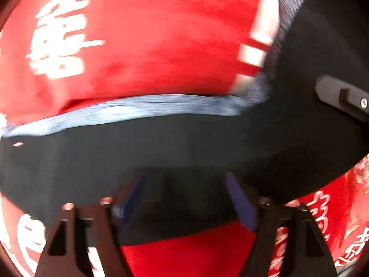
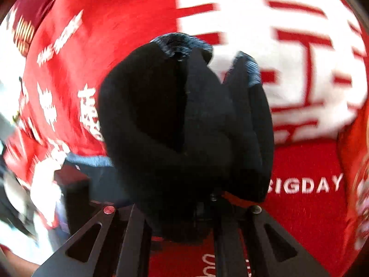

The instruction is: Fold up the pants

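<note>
Left wrist view: the left gripper (image 1: pixel 184 198) points steeply down at black pants (image 1: pixel 184 147) spread across a red cloth (image 1: pixel 161 37) with large white characters. The jaws stand wide apart, with blue pads (image 1: pixel 242 203) on their inner faces; black fabric lies under and between them, but the pads press on nothing. A blue-grey ribbed band (image 1: pixel 129 112) runs along the far edge of the pants, from the left side toward the right, where it turns upward along another edge. At the right edge a black part of the other gripper (image 1: pixel 341 97) shows over the dark fabric. The picture is smeared by motion, so fine detail of the fabric cannot be made out.

Right wrist view: the right gripper (image 2: pixel 221 198) has its jaws together, clamped on a bunched fold of the pants (image 2: pixel 180 124). The fabric hangs in thick black folds in front of the camera, lifted off the cloth (image 2: pixel 306 161), with the ribbed band (image 2: pixel 177 43) at its far end. The word "BIGDAY" (image 2: pixel 306 184) is printed in white on the cloth to the right. At lower left more of the pants lies on the cloth, with blurred shapes beside it that I cannot tell apart.
</note>
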Motion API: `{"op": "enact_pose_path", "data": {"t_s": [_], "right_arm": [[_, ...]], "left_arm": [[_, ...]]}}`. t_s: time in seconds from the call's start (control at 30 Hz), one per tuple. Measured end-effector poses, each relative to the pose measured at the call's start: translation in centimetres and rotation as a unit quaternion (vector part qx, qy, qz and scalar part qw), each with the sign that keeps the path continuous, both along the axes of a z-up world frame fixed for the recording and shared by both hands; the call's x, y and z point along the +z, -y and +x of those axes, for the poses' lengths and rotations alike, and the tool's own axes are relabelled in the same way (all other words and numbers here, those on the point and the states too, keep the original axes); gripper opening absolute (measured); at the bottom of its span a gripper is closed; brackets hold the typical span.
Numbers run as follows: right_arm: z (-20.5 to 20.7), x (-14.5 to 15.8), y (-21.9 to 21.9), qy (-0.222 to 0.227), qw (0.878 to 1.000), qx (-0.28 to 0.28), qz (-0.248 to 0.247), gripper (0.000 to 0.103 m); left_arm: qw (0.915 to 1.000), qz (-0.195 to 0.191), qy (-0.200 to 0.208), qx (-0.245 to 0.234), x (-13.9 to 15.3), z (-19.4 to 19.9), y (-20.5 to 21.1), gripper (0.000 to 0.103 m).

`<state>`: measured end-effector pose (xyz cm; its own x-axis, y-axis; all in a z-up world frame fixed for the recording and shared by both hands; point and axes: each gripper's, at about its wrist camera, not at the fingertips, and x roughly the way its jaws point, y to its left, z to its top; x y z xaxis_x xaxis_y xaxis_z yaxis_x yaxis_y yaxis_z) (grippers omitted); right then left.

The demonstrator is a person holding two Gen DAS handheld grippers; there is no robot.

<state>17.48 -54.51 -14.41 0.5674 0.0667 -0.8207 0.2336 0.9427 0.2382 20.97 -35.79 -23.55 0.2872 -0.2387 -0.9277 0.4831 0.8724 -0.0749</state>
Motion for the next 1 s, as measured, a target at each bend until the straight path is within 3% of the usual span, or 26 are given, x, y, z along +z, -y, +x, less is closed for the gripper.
{"op": "enact_pose_path", "data": {"t_s": [0.13,0.3,0.37,0.43,0.47,0.5,0.53,0.57,0.67,0.8,0.9,0.97,1.0], "right_arm": [[3.7,-1.4,-7.3,-0.036,0.995,0.048,-0.075,0.013],[7.2,-8.4,-16.4,-0.12,0.974,0.097,-0.166,0.019],[7.8,-11.6,-19.5,-0.16,0.952,0.121,-0.23,0.027],[7.0,-12.4,-22.3,-0.154,0.927,0.14,-0.312,0.029],[6.3,-11.9,-23.1,-0.143,0.923,0.156,-0.32,0.038],[6.0,-11.3,-23.3,-0.137,0.928,0.165,-0.306,0.054],[4.8,-10.5,-23.6,-0.127,0.935,0.175,-0.281,0.059],[3.7,-9.0,-23.5,-0.11,0.942,0.185,-0.257,0.06],[1.7,-5.9,-22.5,-0.076,0.947,0.181,-0.253,0.06],[4.1,-5.0,-21.6,-0.064,0.955,0.184,-0.222,0.06],[5.9,-6.8,-22.9,-0.064,0.943,0.226,-0.236,0.06],[6.8,-8.8,-23.9,-0.081,0.927,0.264,-0.253,0.059],[7.1,-9.7,-24.3,-0.086,0.923,0.272,-0.259,0.05]], "left_arm": [[0.9978,0.047,0.02,0.042,-0.1,3.2,-7.5,0.092],[0.9916,0.074,0.016,0.105,-1.0,5.9,-15.0,0.092],[0.9892,0.084,0.011,0.12,-1.8,6.4,-17.1,0.092],[0.9882,0.087,0.0,0.126,-3.0,6.2,-18.8,0.092],[0.9882,0.086,-0.006,0.126,-3.3,6.2,-19.2,0.092],[0.9883,0.085,-0.008,0.127,-2.7,6.3,-20.3,0.092],[0.9885,0.082,-0.012,0.126,-2.8,6.3,-20.4,0.092],[0.9888,0.078,-0.015,0.126,-2.8,6.1,-20.9,0.092],[0.991,0.054,-0.021,0.12,-2.3,6.4,-20.4,0.092],[0.9938,0.038,-0.023,0.102,0.0,4.7,-19.0,0.092],[0.9927,0.053,-0.031,0.104,-1.0,4.5,-18.2,0.093],[0.9908,0.051,-0.044,0.117,-1.5,4.3,-18.8,0.093],[0.9899,0.05,-0.05,0.123,-1.6,4.1,-19.2,0.093]]}}
